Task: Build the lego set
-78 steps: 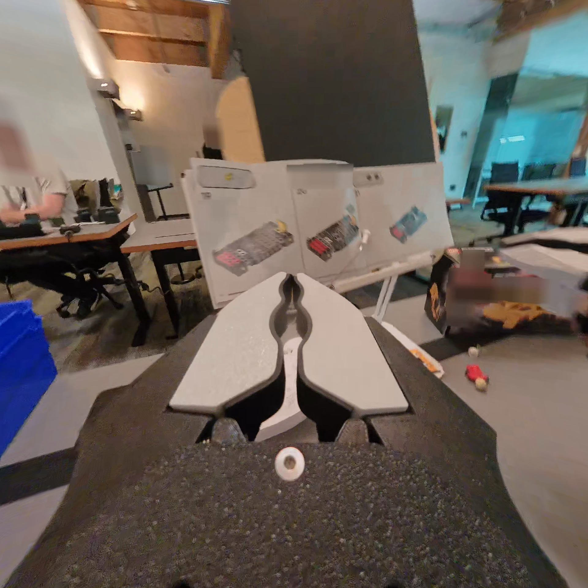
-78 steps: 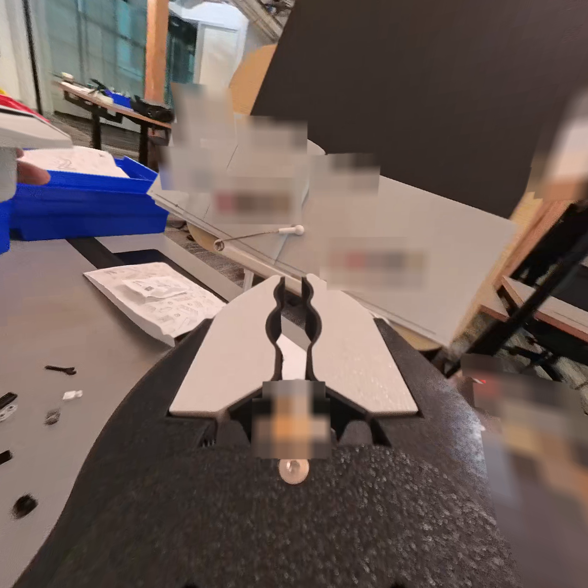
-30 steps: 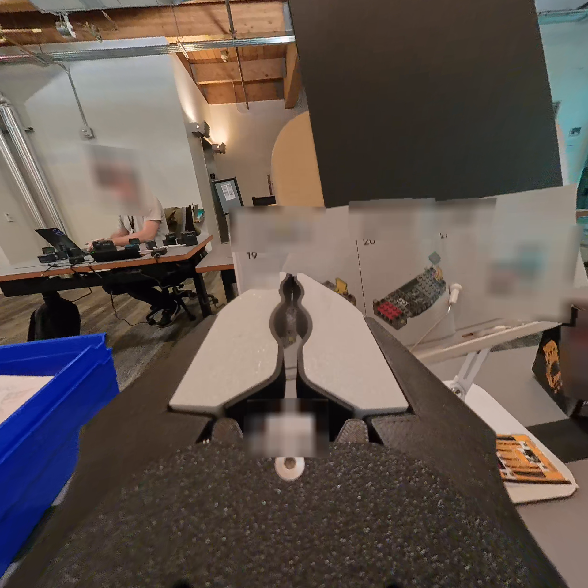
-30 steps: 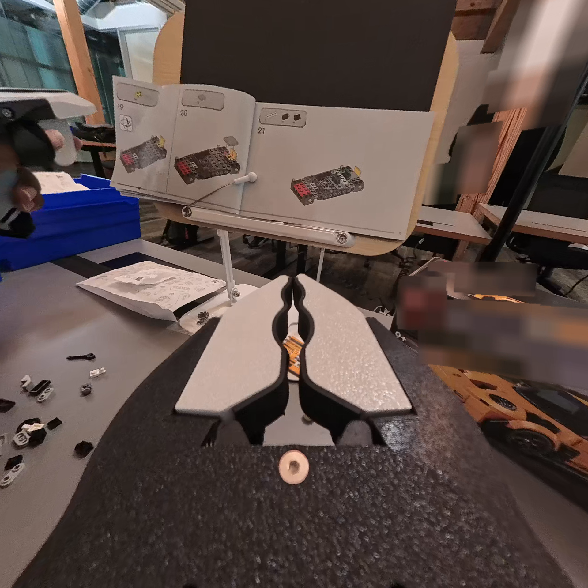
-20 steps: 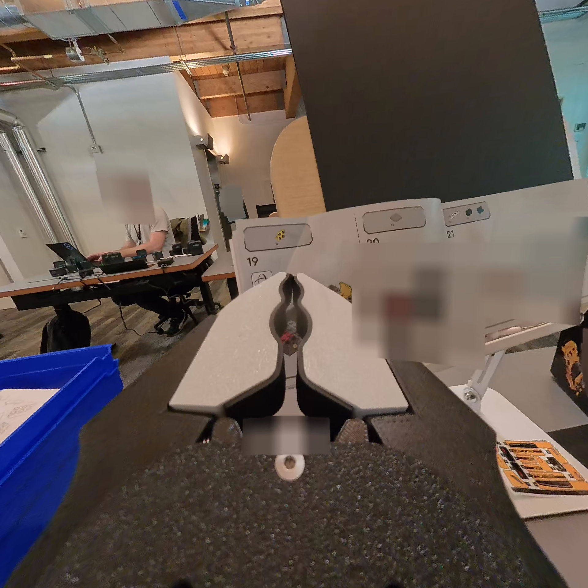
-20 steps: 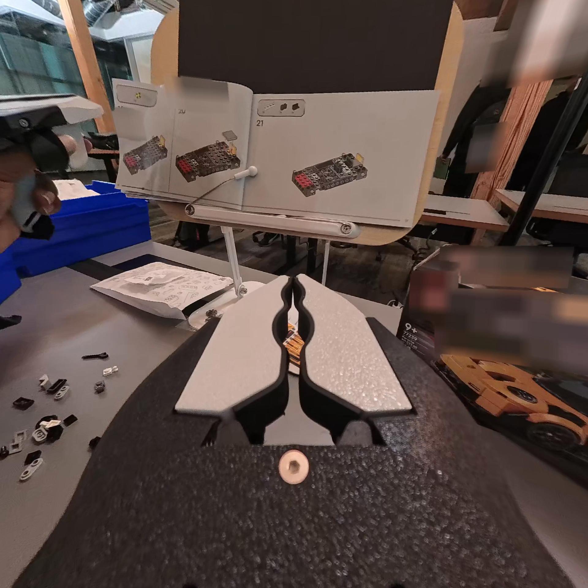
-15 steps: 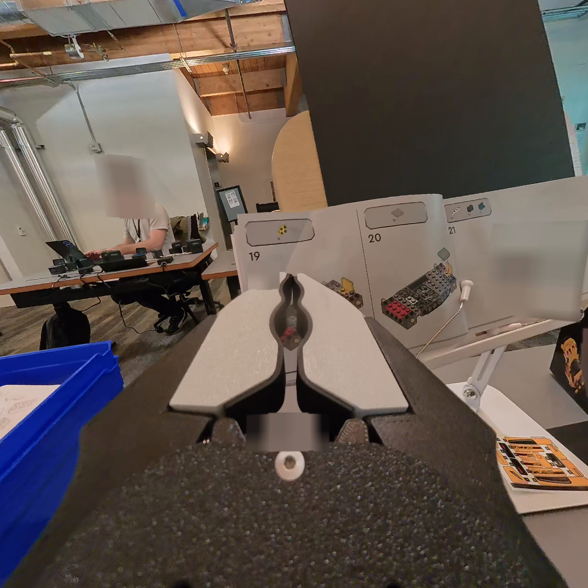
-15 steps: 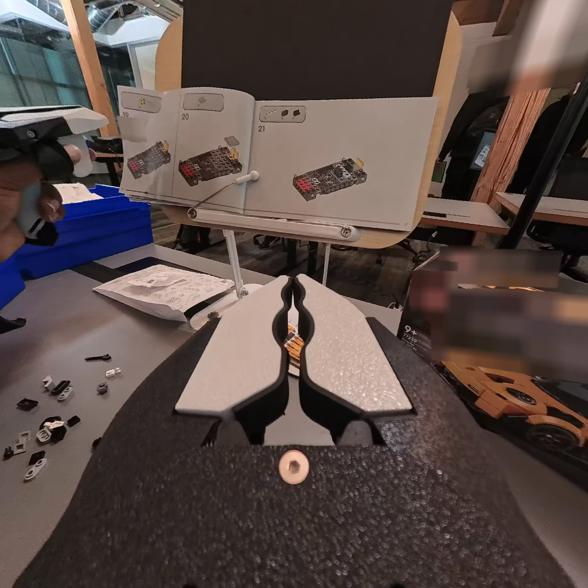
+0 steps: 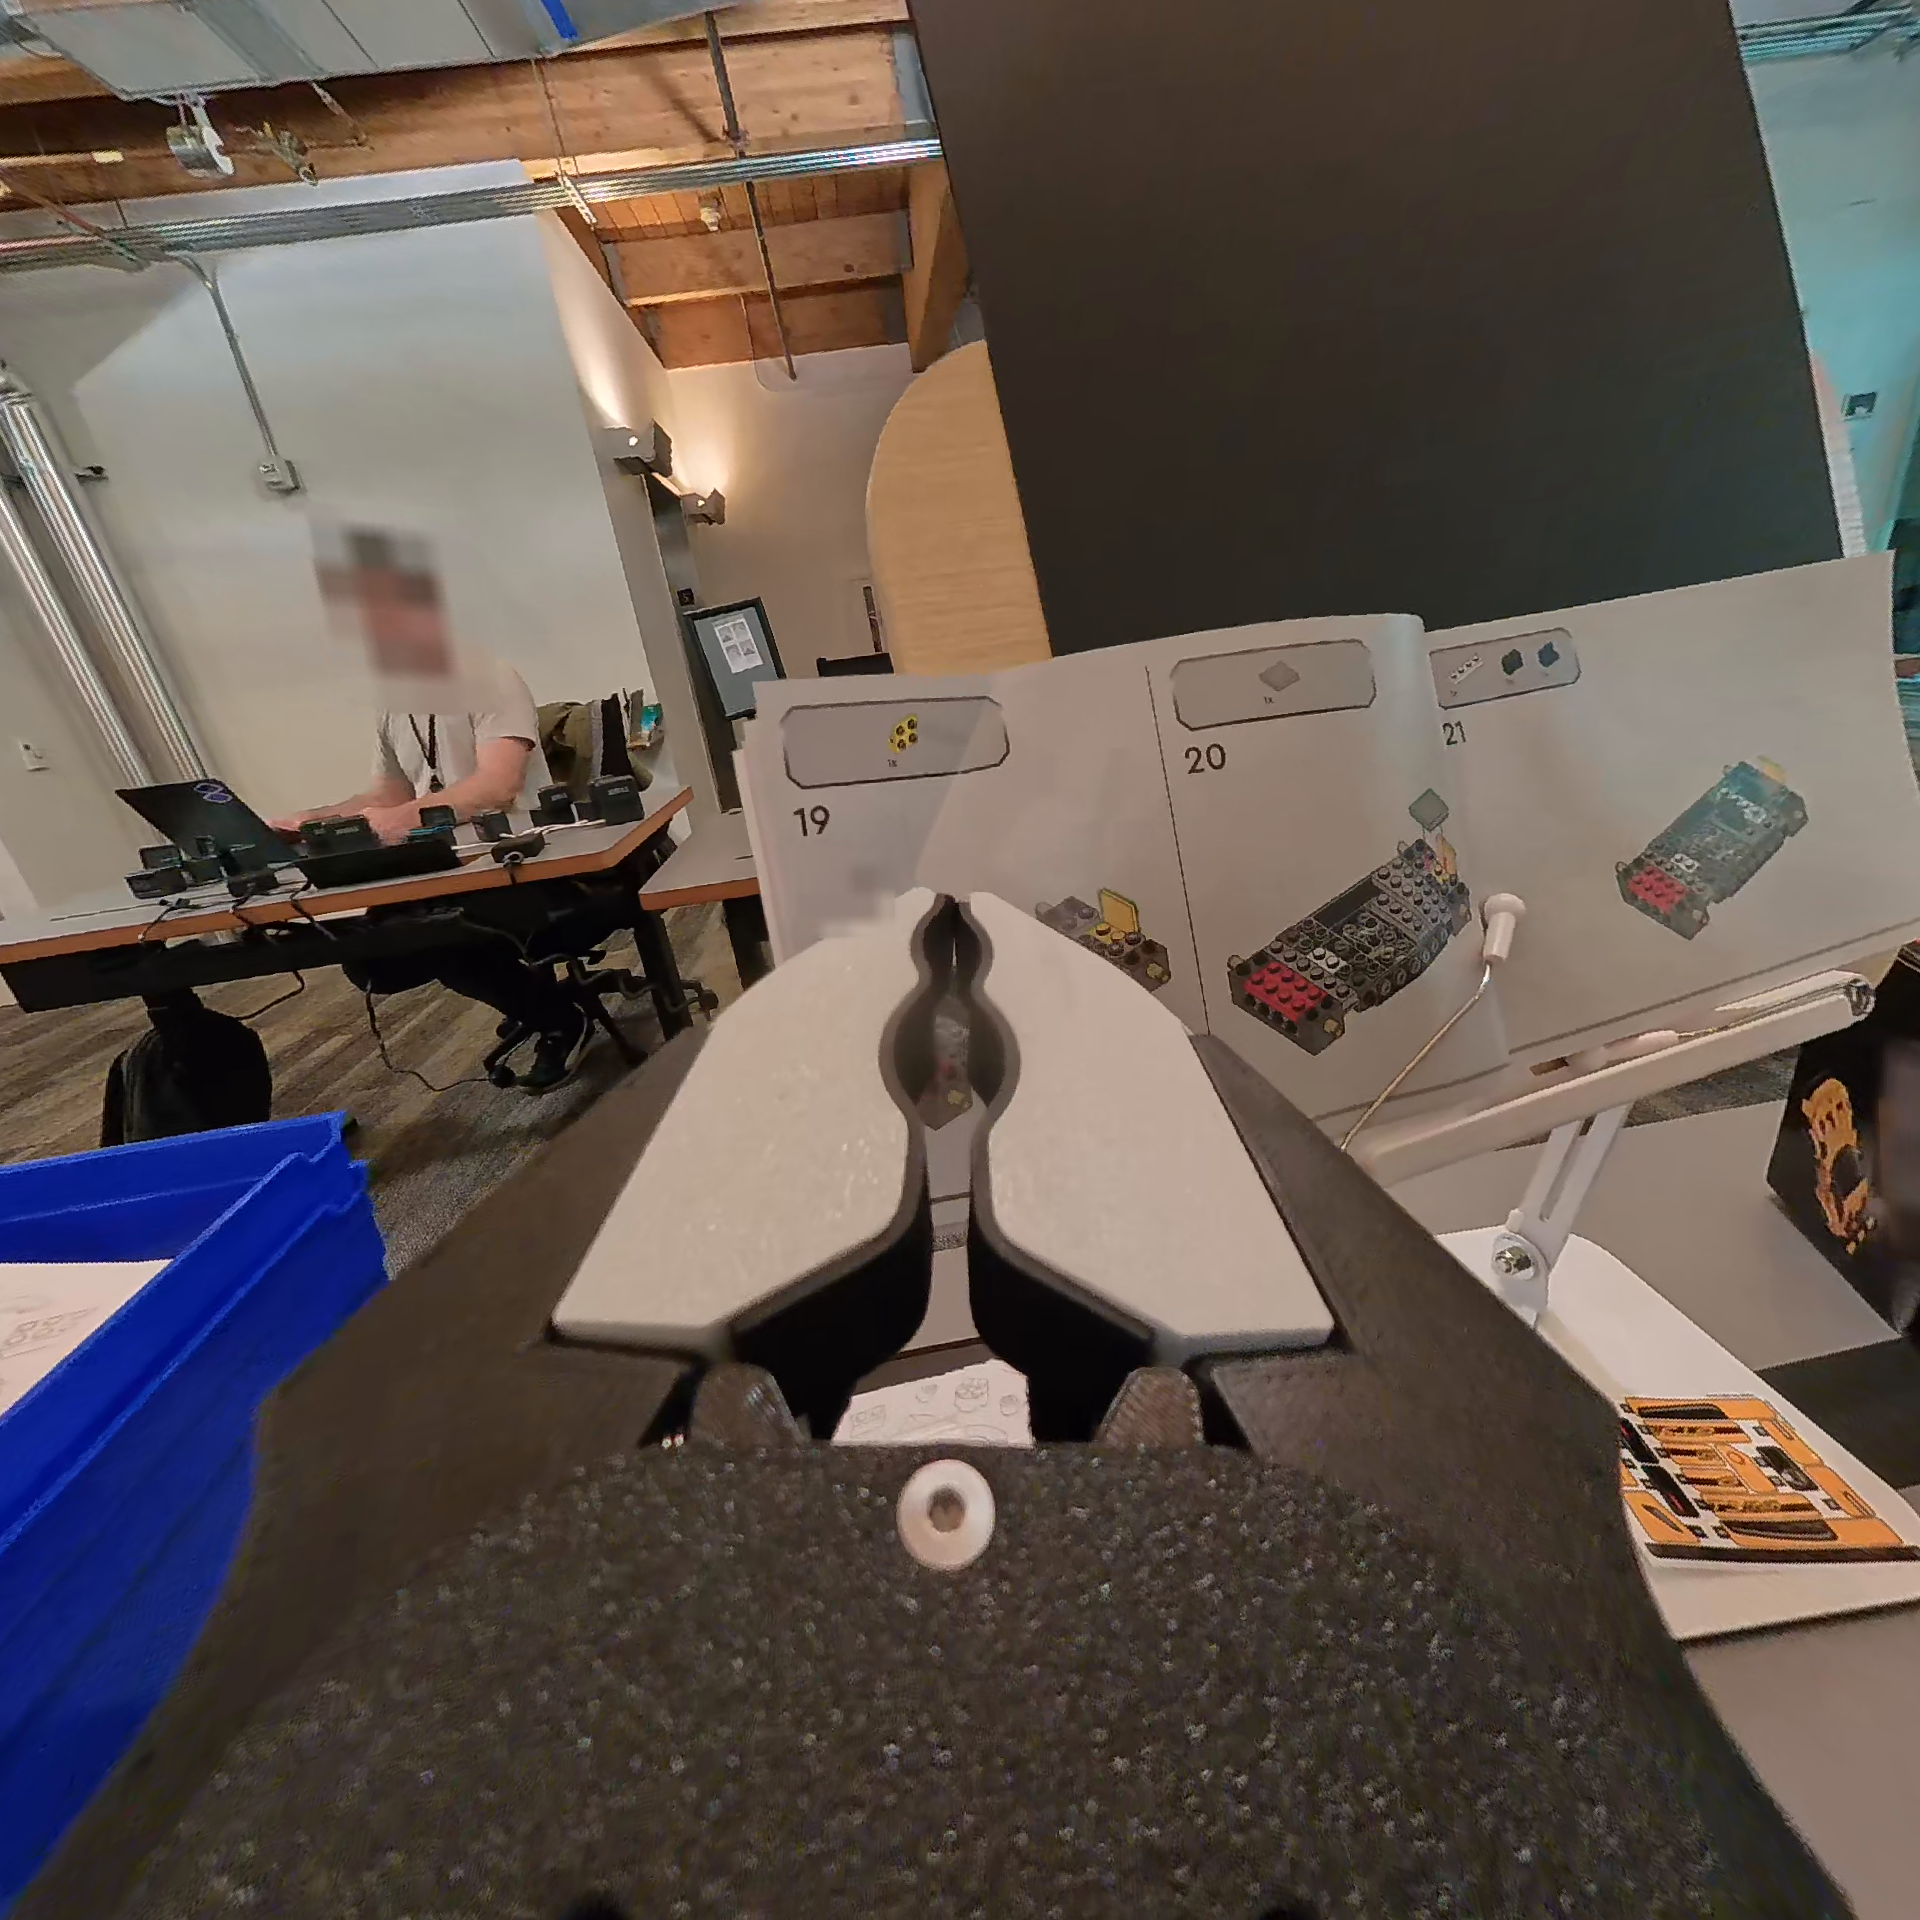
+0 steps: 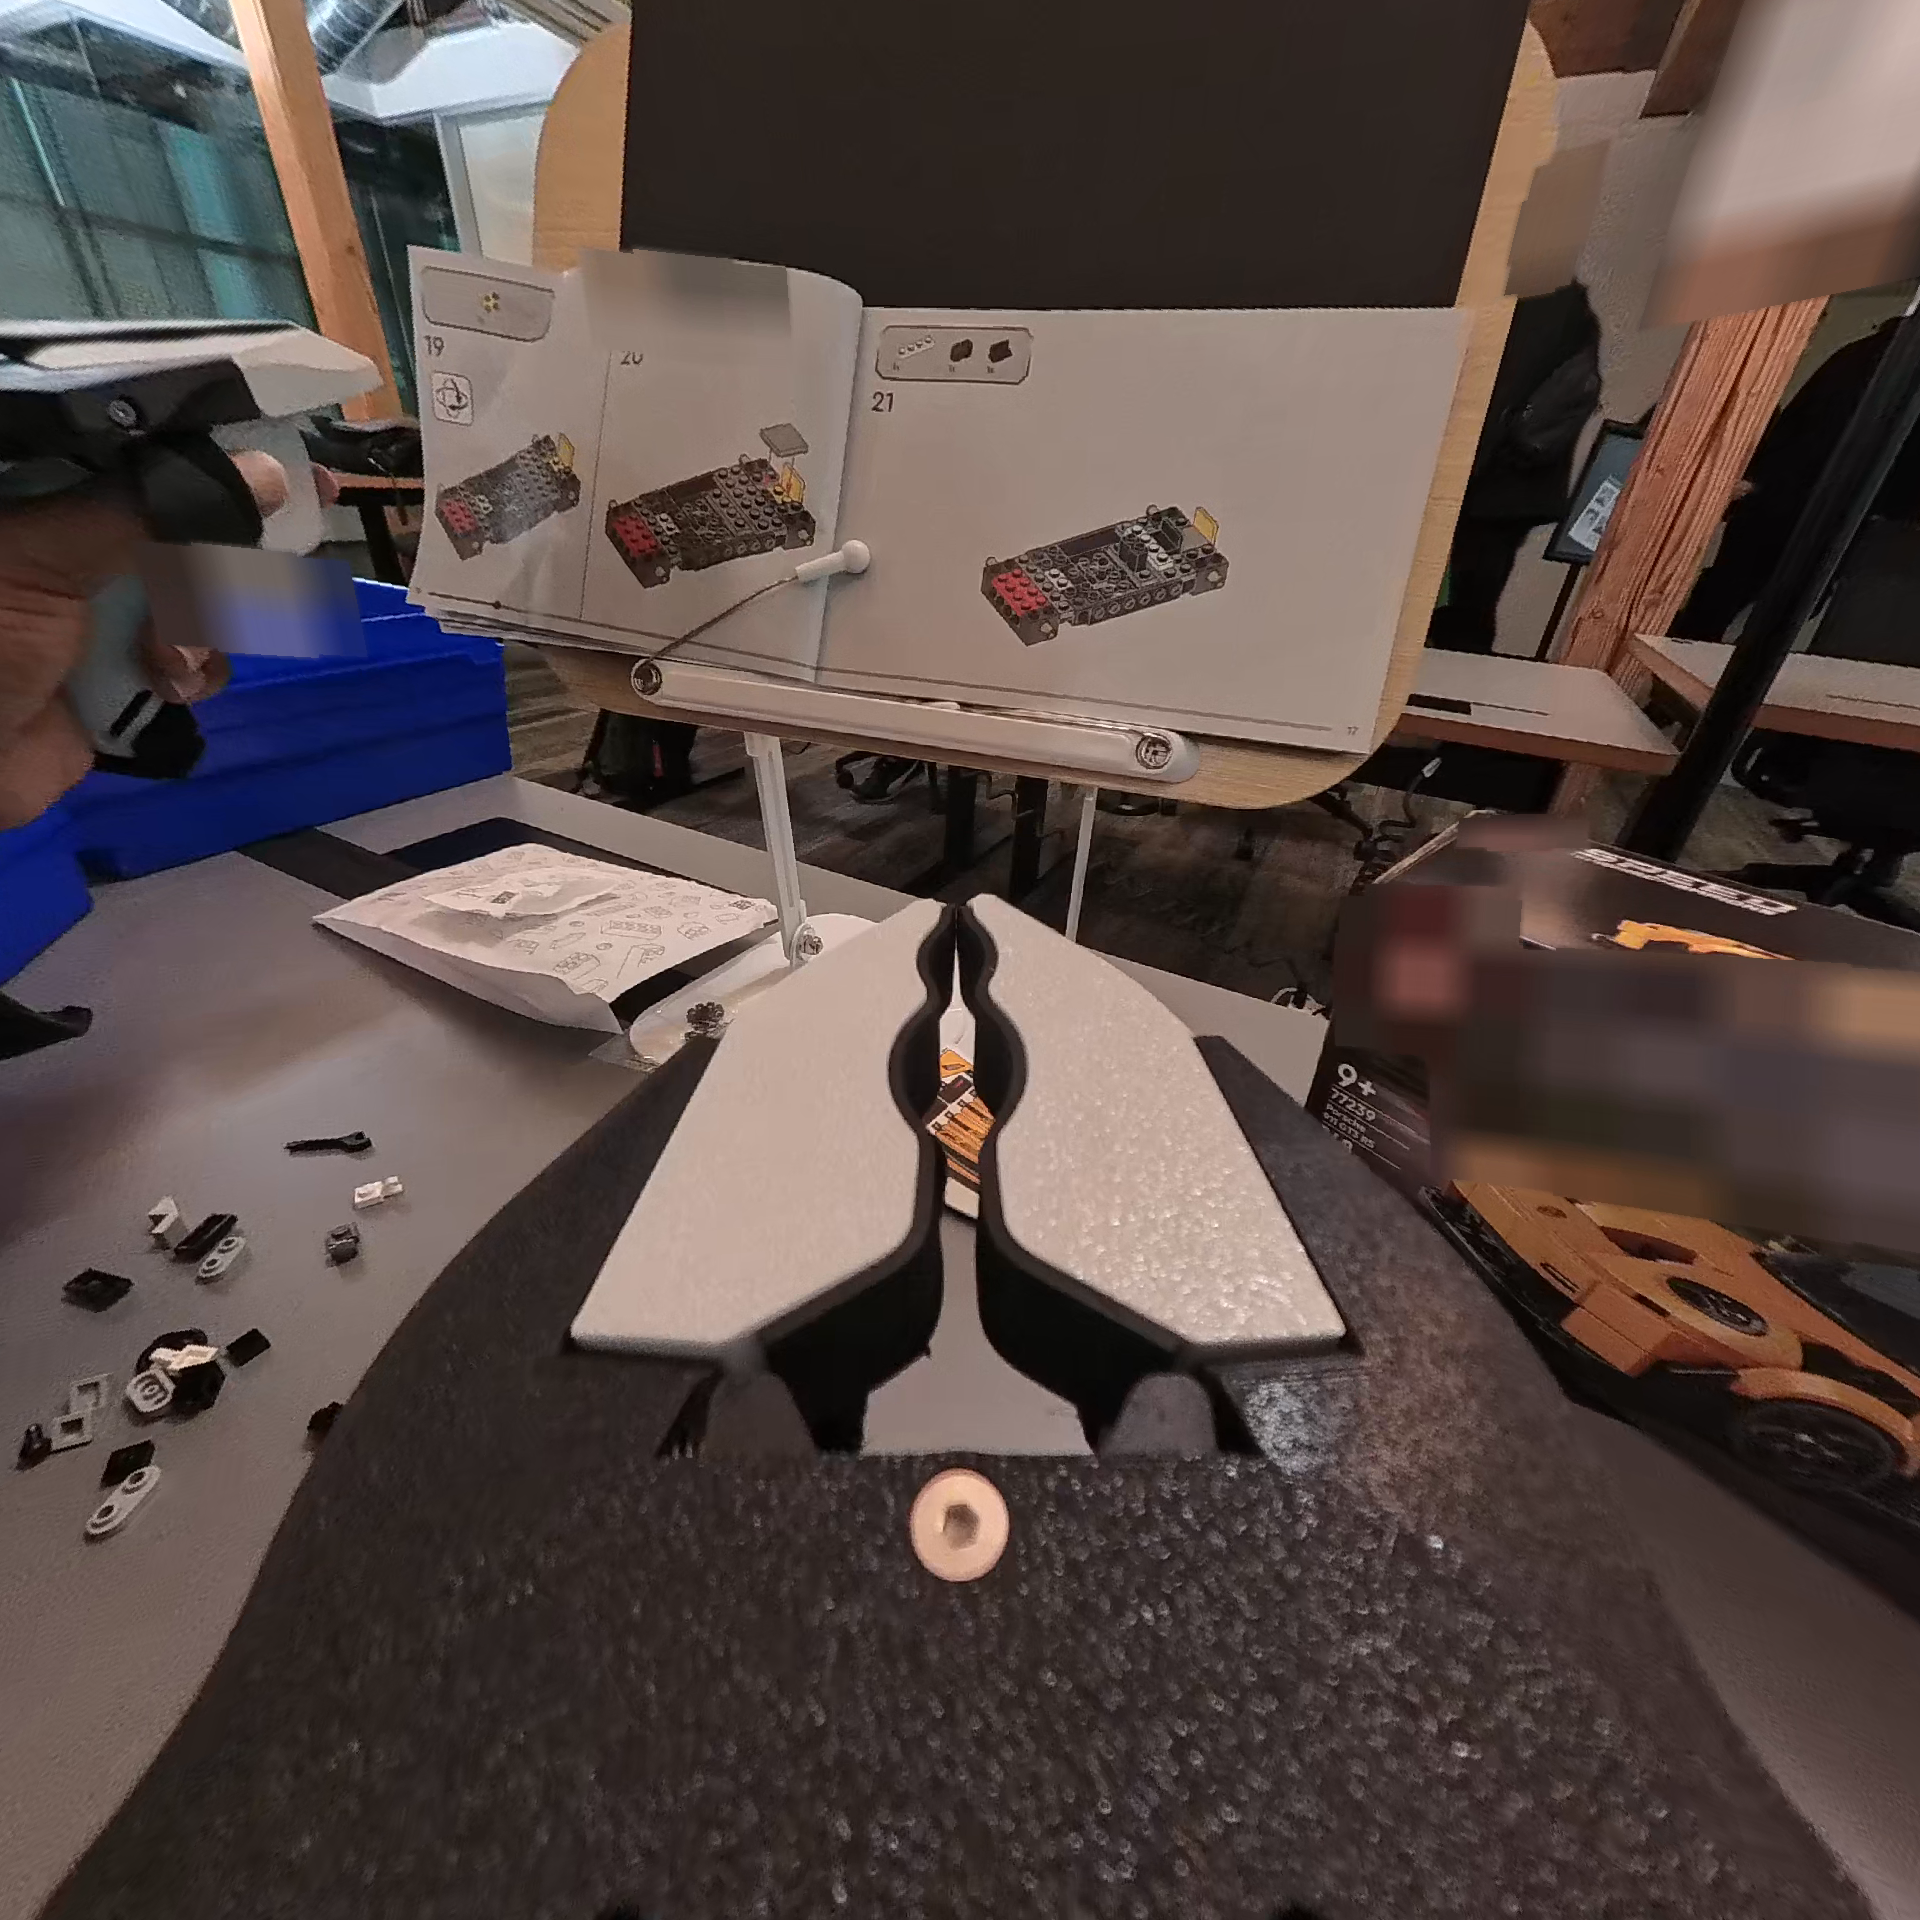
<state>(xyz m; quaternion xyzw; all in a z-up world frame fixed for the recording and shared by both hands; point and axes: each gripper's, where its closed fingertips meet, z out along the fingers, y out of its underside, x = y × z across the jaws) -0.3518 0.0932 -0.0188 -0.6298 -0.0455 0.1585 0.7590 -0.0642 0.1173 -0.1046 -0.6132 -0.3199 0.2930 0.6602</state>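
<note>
- Left gripper (image 9: 951, 914): fingers closed together, nothing held.
- Right gripper (image 10: 956, 920): likewise closed and empty.
- Loose lego pieces (image 10: 166, 1340) lie near the bench's left edge; instruction booklet (image 10: 935, 520) stands propped at its far edge.

An open-plan office in a converted loft-style building — exposed timber ceiling beams (image 9: 748, 94) with metal conduit, white walls with sconce lamps (image 9: 649, 452), wood-look flooring. A person (image 9: 447, 758) sits at a long desk (image 9: 343, 883) with a laptop (image 9: 208, 821) and small black devices, an office chair beneath. Behind the near grey worktable (image 10: 260, 1039) stand more desks (image 10: 1538, 707), a timber post (image 10: 1704, 457) and glazed partition walls (image 10: 125, 187) — a shared workspace, with blue storage bins (image 9: 156, 1299) stacked at the table's edge
</note>
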